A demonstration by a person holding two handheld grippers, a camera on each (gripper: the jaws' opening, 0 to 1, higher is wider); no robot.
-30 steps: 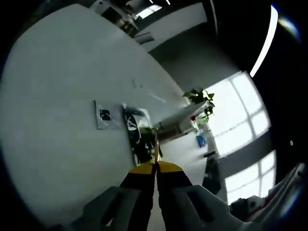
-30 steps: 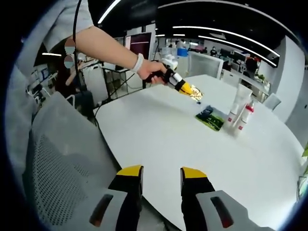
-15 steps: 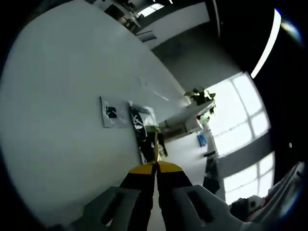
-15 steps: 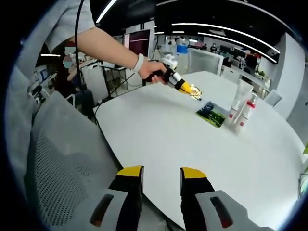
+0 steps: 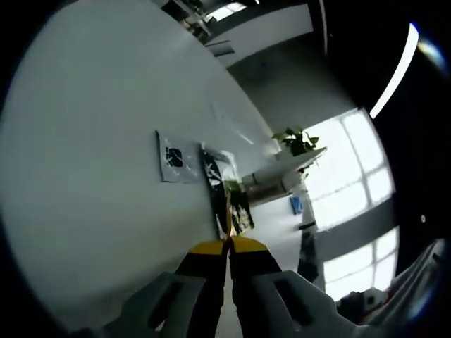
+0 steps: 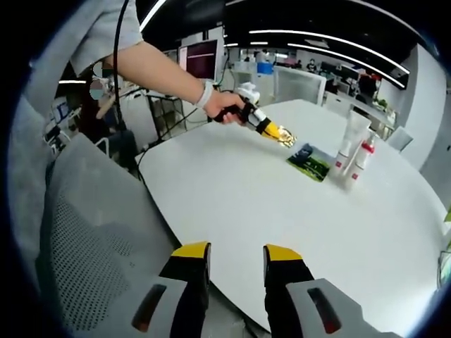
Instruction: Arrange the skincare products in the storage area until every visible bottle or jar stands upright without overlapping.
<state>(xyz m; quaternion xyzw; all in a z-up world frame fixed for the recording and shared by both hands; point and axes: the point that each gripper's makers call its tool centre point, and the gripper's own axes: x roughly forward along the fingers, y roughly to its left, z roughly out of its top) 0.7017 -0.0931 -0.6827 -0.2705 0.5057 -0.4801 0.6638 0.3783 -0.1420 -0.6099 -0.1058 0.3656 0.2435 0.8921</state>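
Left gripper view, pinched item (image 5: 229, 211) edge-on, unidentifiable

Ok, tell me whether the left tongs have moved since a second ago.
Yes. In the right gripper view the left tongs, shut on a thin packet, have edged towards the dark sachet lying on the table.

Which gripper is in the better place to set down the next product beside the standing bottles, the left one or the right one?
Probably the left gripper: it is shut on a gold packet near the bottles. The right gripper waits open at the table's near edge.
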